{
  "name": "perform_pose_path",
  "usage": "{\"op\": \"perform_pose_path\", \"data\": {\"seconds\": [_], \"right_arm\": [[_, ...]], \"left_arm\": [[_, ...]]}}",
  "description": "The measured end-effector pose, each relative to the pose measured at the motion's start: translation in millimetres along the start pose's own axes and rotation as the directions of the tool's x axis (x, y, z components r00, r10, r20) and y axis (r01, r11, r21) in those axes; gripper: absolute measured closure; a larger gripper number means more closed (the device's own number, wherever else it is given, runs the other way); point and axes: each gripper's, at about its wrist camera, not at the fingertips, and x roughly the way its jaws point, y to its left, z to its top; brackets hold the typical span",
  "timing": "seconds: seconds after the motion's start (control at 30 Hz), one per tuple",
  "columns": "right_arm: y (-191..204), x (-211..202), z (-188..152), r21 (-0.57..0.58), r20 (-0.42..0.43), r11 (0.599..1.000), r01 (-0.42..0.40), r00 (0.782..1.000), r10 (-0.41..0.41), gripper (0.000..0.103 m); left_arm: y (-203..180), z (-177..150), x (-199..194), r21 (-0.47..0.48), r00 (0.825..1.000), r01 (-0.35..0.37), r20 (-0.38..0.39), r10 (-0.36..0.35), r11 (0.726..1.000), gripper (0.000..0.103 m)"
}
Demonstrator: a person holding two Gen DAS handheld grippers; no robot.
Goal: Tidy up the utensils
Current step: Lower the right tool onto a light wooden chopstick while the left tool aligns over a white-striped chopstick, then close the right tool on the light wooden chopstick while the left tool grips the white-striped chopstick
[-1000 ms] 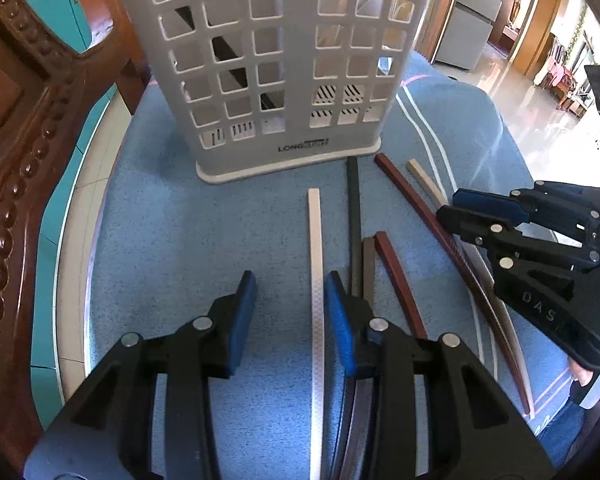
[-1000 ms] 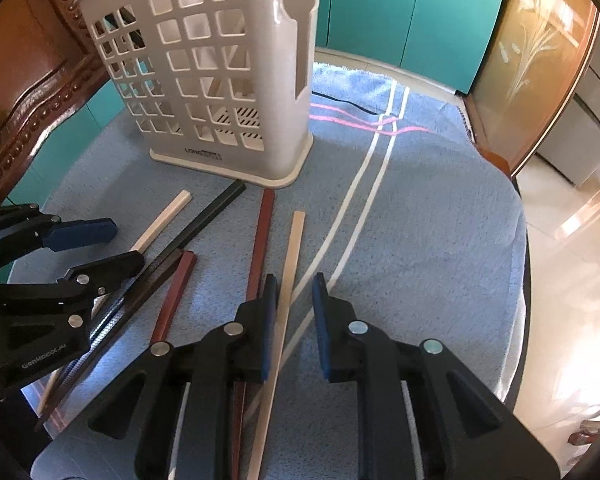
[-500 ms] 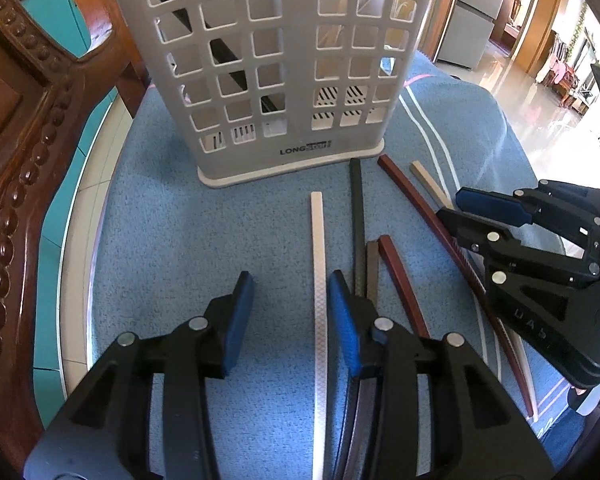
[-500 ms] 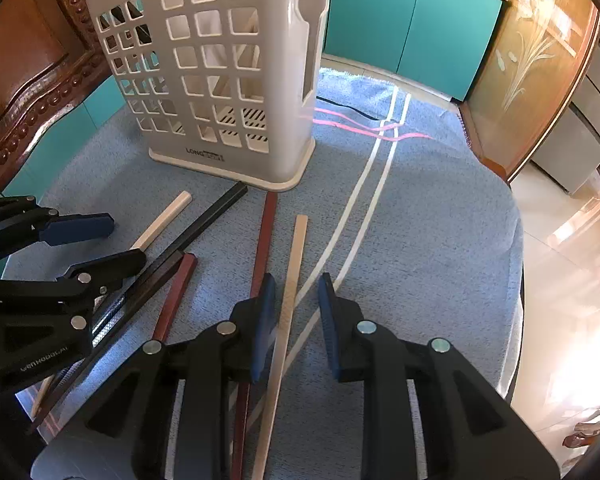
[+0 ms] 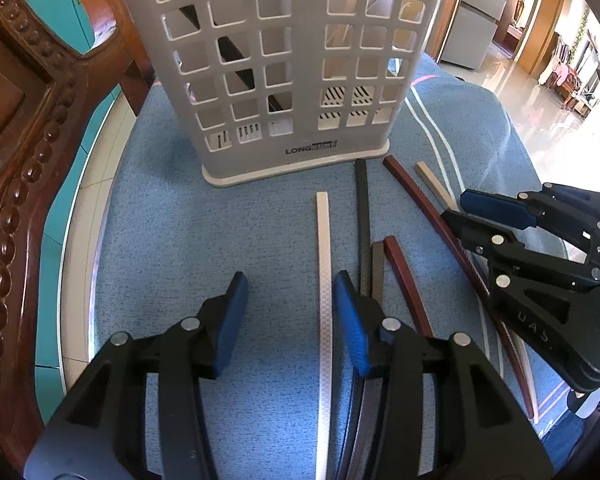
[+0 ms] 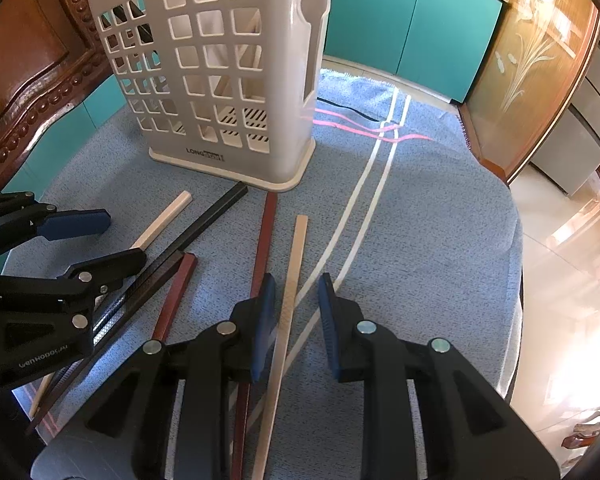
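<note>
Several chopsticks lie on the blue cloth in front of a white lattice utensil holder (image 5: 284, 64), also in the right wrist view (image 6: 220, 80). A dark stick leans inside the holder. My left gripper (image 5: 288, 292) is open, with a white chopstick (image 5: 323, 272) lying between its fingers near the right one. Beside it lie a black chopstick (image 5: 362, 220), a brown one and red-brown ones (image 5: 408, 188). My right gripper (image 6: 298, 300) is open around a beige chopstick (image 6: 290, 292); a red-brown chopstick (image 6: 264, 240) lies just left of it.
A carved wooden chair back (image 5: 16, 160) stands at the left. The cloth (image 6: 420, 220) has white and pink stripes and ends at the table's right edge. Teal cabinets (image 6: 400, 28) stand behind. The two grippers sit close side by side.
My right gripper has opened wider around the beige chopstick. My left gripper has drawn back slightly from the holder, still open over the white chopstick.
</note>
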Motion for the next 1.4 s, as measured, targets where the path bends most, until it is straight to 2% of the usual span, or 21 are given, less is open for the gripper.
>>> {"op": "perform_pose_path", "data": {"seconds": [0.57,0.63,0.7,0.77,0.8,0.87,0.9,1.4], "right_arm": [[0.0,-0.6,0.5,-0.002,0.000,1.000,-0.003,1.000,0.003,0.078],[-1.0,-0.7,0.7,0.002,-0.001,1.000,-0.016,1.000,0.016,0.081],[-1.1,-0.7,1.1,0.010,-0.004,0.999,-0.036,0.999,0.037,0.090],[-2.2,-0.8,1.8,0.013,-0.005,0.999,-0.036,0.999,0.036,0.093],[-3.1,-0.8,2.3,0.017,-0.006,0.999,-0.041,0.999,0.041,0.094],[-4.5,-0.6,3.0,0.025,-0.007,0.999,-0.047,0.999,0.048,0.094],[-5.4,-0.3,3.7,0.028,-0.006,0.998,-0.049,0.999,0.049,0.095],[-1.9,-0.7,2.5,0.013,-0.003,1.000,-0.028,1.000,0.028,0.096]], "left_arm": [[0.2,1.5,-0.1,0.001,1.000,-0.004,0.000,0.004,1.000,0.056],[0.2,1.5,0.0,0.001,1.000,-0.003,0.000,0.003,1.000,0.057],[0.2,1.7,-0.6,0.004,1.000,0.005,0.002,-0.005,1.000,0.063],[-0.3,2.4,-1.7,0.009,1.000,0.010,0.005,-0.010,1.000,0.075],[-1.3,2.7,-2.5,0.011,1.000,0.010,0.006,-0.010,1.000,0.077],[-2.2,3.3,-3.7,0.014,1.000,0.012,0.006,-0.012,1.000,0.092],[-2.3,3.6,-4.3,0.014,1.000,0.015,0.005,-0.015,1.000,0.095],[2.8,2.9,-7.0,0.009,1.000,0.005,0.011,-0.006,1.000,0.096]]}}
